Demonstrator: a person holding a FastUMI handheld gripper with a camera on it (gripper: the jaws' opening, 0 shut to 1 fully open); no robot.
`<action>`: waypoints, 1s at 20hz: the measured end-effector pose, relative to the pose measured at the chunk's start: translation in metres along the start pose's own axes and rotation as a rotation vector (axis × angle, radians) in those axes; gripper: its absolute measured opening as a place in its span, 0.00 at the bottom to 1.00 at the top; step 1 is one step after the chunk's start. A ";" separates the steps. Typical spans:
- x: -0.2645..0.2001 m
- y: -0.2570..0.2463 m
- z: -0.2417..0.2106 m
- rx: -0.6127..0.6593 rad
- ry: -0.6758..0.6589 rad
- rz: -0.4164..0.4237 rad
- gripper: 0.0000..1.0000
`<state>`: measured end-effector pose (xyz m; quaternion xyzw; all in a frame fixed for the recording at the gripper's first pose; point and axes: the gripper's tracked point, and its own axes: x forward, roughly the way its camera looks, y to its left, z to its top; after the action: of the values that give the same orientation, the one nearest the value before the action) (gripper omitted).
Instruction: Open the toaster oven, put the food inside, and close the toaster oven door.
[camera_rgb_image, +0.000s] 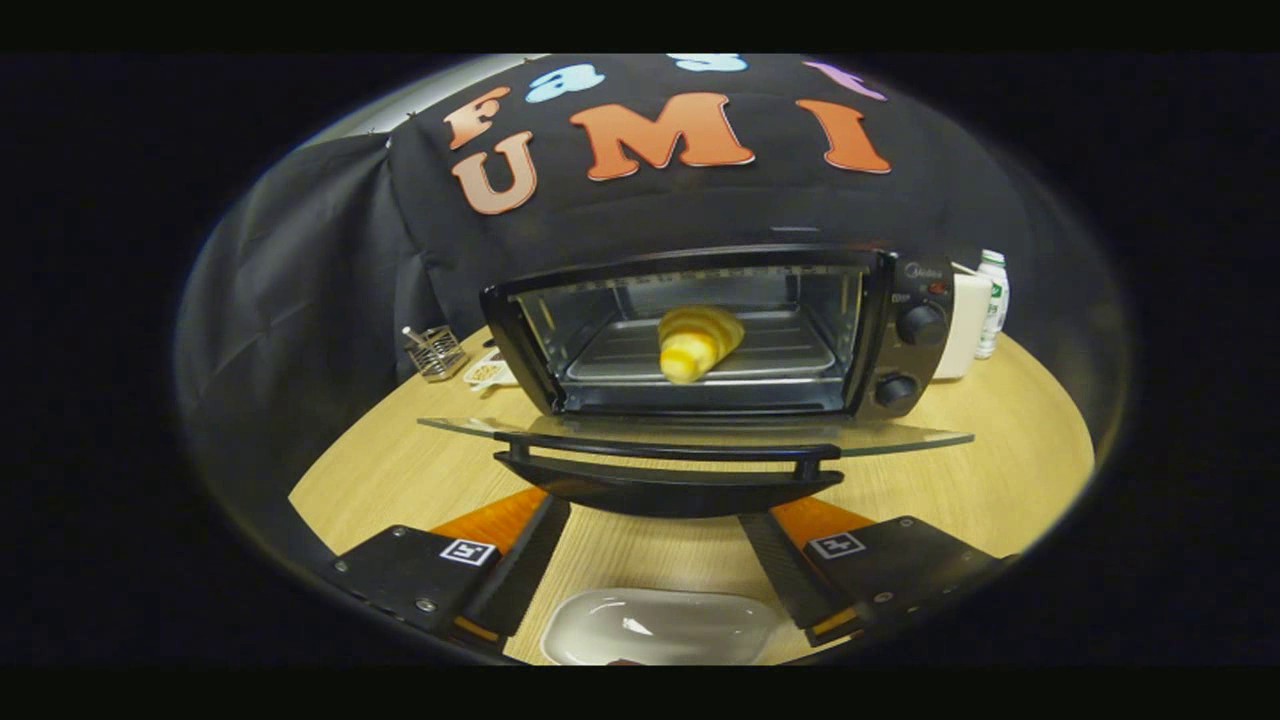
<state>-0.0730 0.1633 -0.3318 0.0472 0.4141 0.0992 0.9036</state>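
One door (690, 440) ahead, gripper (655, 535) jaws apart

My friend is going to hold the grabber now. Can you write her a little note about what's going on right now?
Gripper: fingers open, holding nothing, just short of the door handle.
Toaster oven: on the wooden table, its glass door folded down flat toward the fingers.
Croissant: already inside, lying on the oven tray.
White dish: on the table between the fingers, with no food on it.
Done: door opened, food put in.
Left: lift the door by its handle and swing it shut.
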 end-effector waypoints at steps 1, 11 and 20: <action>0.001 -0.004 0.005 -0.013 -0.009 -0.025 0.97; 0.046 -0.021 0.053 0.097 -0.048 -0.092 0.98; 0.041 -0.044 0.104 0.058 -0.153 -0.161 0.98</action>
<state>0.0385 0.1290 -0.3016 0.0475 0.3493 0.0105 0.9357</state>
